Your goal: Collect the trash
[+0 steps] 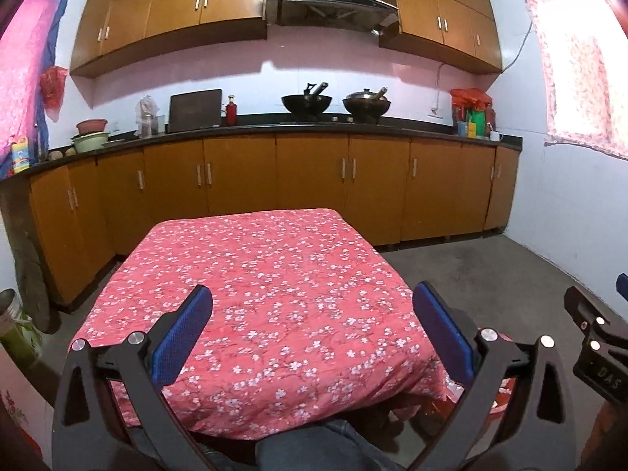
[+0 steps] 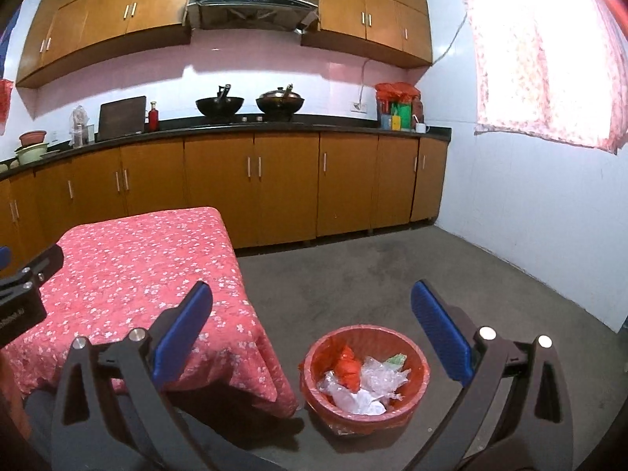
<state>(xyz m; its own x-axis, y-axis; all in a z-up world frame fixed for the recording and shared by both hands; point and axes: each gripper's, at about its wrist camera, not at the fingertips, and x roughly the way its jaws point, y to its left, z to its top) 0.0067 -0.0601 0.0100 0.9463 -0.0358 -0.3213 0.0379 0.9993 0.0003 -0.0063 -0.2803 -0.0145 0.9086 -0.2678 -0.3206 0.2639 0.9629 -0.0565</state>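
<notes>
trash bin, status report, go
Left gripper and right gripper open, empty. Trash bin on floor beside table, holding wrappers. Nothing blocking.

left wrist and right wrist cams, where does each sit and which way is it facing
Left wrist: on the open left gripper, facing the table and counter; the person's knee and the right gripper's edge show.
Right wrist: on the open right gripper, angled at the floor and trash bin beside the table; the left gripper's edge shows.
Shared: table, counter, both woks.
</notes>
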